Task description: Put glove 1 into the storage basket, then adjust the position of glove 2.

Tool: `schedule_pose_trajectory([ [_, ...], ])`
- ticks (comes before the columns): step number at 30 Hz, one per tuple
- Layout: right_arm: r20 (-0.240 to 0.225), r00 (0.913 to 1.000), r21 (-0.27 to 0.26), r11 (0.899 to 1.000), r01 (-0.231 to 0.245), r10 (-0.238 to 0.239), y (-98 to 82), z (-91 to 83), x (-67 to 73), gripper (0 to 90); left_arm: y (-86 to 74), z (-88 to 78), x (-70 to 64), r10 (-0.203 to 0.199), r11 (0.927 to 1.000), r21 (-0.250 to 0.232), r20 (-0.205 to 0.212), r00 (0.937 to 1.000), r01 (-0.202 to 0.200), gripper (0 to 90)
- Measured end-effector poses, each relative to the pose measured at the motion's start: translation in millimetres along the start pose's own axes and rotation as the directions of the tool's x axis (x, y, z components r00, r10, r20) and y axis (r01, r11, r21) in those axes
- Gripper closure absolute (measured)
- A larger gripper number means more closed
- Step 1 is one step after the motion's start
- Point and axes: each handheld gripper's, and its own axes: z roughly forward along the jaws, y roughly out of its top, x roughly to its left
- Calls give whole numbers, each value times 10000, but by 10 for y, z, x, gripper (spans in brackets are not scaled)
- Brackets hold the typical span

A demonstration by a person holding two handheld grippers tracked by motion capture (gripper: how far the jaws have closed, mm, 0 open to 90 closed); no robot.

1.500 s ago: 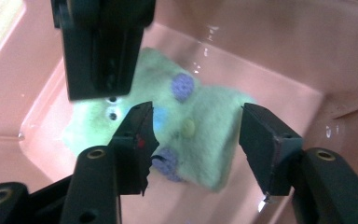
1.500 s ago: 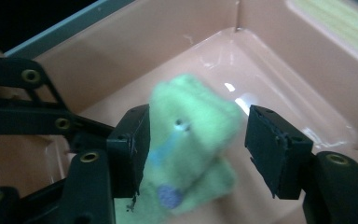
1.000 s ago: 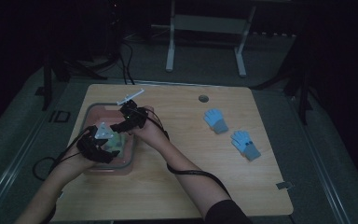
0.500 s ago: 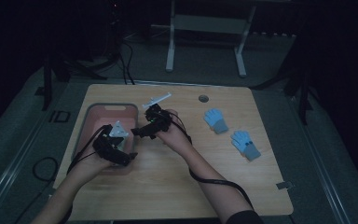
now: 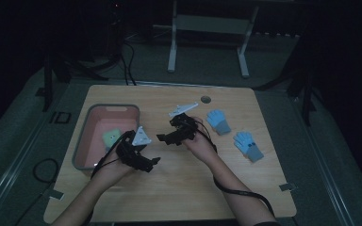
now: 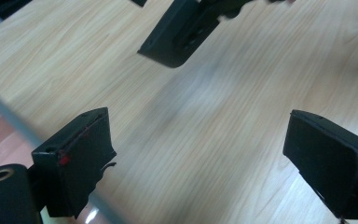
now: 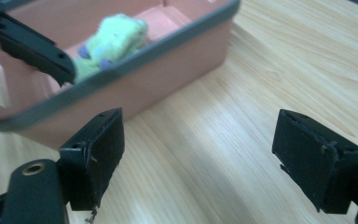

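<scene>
the green glove point(image 5: 111, 137) lies inside the pink bin point(image 5: 86, 141) at the left of the table point(image 5: 179, 188), bunched up near the bin's right wall; in your right gripper view the same green glove point(image 7: 114, 39) sits past the bin's grey rim point(image 7: 135, 60), with dark purple patches on it. nothing grips it. your left gripper point(image 5: 152, 162) is just off the bin's near right corner, over bare wood, and its jaws stand wide with nothing between them; in your left gripper view the left gripper point(image 6: 205, 154) frames only tabletop, with the bin's rim blurred at the lower left. your right gripper point(image 5: 162, 138) is a little farther right, near the middle of the table, pointing back toward the bin; its jaws have just been closing slightly but are spread wide and empty, and in your right gripper view the right gripper point(image 7: 200, 154) looks across wood at the bin's wall. the 2 grippers are close together but apart. well to the right, 2 blue gloves lie flat on the table, one blue glove point(image 5: 218, 121) nearer the middle and the other blue glove point(image 5: 248, 146) closer to the right edge.
</scene>
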Motion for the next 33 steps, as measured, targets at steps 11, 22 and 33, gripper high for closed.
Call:
schedule_pose_trajectory([
  [11,185,9991,-181,9991,-379,382,-359,-261,-128,136,13,283,-261,-113,9998,-139,893,9959,126,84],
  [22,356,9977,-372,9977,-565,579,-771,-542,-248,126,-136,512,-463,95,9963,-854,1700,9854,51,83],
  [33,613,9950,-370,9963,-773,794,-1164,-653,-349,173,-350,639,-567,221,9953,-968,1507,9883,-75,84],
])
